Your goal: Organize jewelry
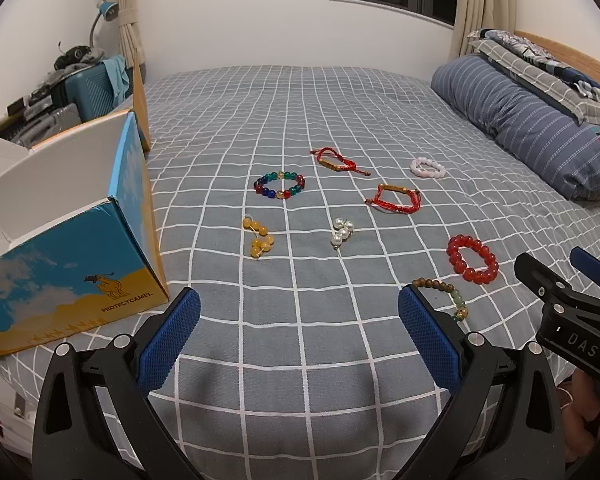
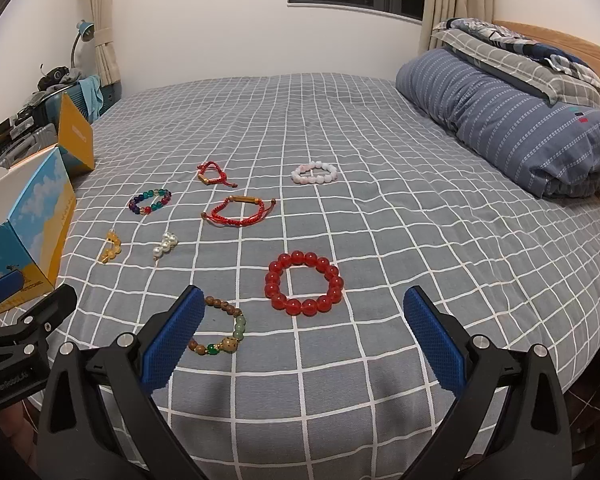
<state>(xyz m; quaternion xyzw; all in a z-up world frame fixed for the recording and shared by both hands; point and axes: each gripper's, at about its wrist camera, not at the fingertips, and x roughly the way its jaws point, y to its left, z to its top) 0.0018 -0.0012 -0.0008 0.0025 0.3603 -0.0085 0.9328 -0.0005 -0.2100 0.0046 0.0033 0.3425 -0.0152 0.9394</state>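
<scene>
Several bracelets lie on the grey checked bed [image 1: 300, 104]. A multicolour bead bracelet [image 1: 279, 185], two red cord bracelets [image 1: 340, 161] [image 1: 396, 199], a pale pink bracelet [image 1: 427, 168], yellow beads [image 1: 258, 237], pearl beads [image 1: 342, 232], a red bead bracelet [image 1: 472, 259] [image 2: 303, 283] and a brown-green bracelet [image 1: 448, 300] [image 2: 222, 328]. My left gripper [image 1: 300, 332] is open and empty above the bed's near edge. My right gripper [image 2: 304, 332] is open and empty, the red bead bracelet just ahead of it.
An open blue-and-yellow cardboard box [image 1: 72, 240] [image 2: 32, 216] stands at the bed's left edge. A rolled blue striped duvet [image 1: 532, 124] and pillows lie at the right. Suitcases [image 1: 80, 88] and a lamp stand beyond the box.
</scene>
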